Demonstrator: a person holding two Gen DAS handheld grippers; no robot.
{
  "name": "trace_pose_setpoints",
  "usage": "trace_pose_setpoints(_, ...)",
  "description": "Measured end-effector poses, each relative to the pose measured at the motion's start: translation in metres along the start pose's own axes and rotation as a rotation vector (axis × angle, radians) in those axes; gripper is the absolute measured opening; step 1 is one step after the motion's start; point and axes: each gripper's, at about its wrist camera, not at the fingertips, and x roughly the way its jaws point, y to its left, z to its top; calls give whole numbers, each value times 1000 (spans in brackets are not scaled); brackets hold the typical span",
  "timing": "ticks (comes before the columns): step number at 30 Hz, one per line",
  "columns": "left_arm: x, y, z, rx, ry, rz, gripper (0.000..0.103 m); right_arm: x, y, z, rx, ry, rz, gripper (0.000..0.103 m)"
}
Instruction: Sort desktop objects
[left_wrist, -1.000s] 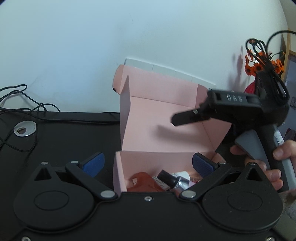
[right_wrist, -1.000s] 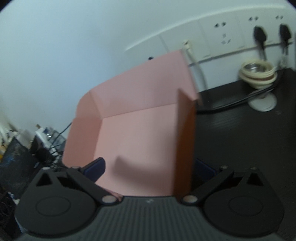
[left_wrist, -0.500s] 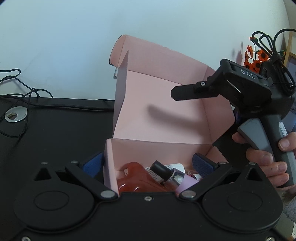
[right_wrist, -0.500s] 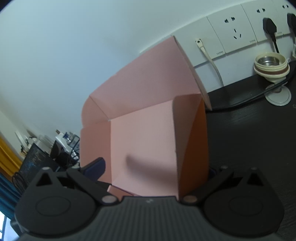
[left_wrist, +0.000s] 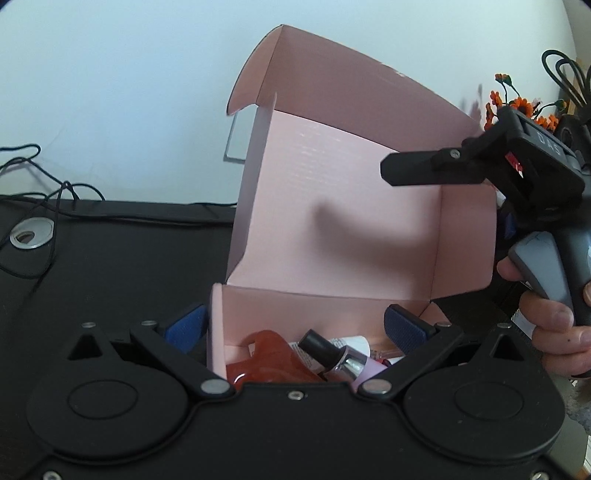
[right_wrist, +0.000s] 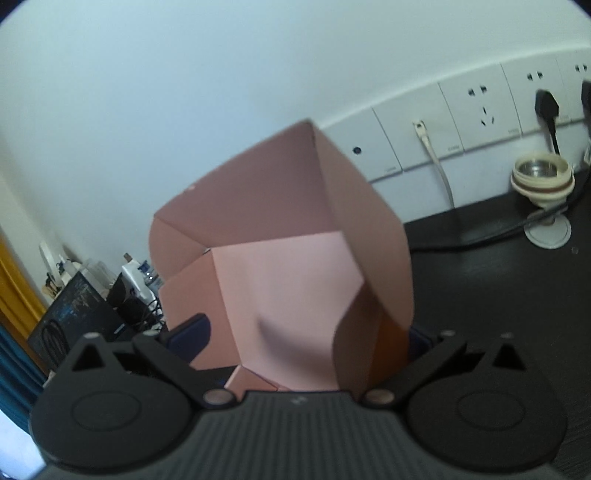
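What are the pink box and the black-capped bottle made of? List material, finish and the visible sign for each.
Pink box: looks like thin corrugated cardboard, matte; faint ribbing on the lid's inner face, sharp fold creases.
Black-capped bottle: cap looks like matte plastic; collar is shiny, metallic-looking, with bright highlights; the pale lilac body could be glass or plastic, too hidden to tell.

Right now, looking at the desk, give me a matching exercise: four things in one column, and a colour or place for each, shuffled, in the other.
Things:
1. box
2. bottle cap
3. flowers
4. metal grommet

Descriptions:
A. orange, far right by the wall
B. pink, lid up
C. black, inside the box
D. set in the desk, far left

Pairs: 1-B, 2-C, 3-A, 4-D
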Motion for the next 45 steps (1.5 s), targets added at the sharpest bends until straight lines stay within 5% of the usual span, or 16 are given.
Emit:
trace_pose_setpoints(9, -5, 2, 2, 1, -8, -12, 103, -12, 14, -8, -70, 17, 9, 102)
trace_pose_setpoints(20, -37, 4, 11, 108, -172, -55, 103, -23, 21, -25, -110, 21, -13, 102)
trace_pose_setpoints(30, -3, 23, 2, 38, 111, -136, 103, -14, 21, -20, -123, 4, -56, 102)
trace_pose_setpoints(37, -3, -8, -9, 160, 108, -34, 103, 2, 22, -9, -122, -11, -94, 102)
trace_pose_setpoints(45, -14, 5, -12, 77, 92, -55, 103, 15, 16, 7, -96, -36, -110, 102)
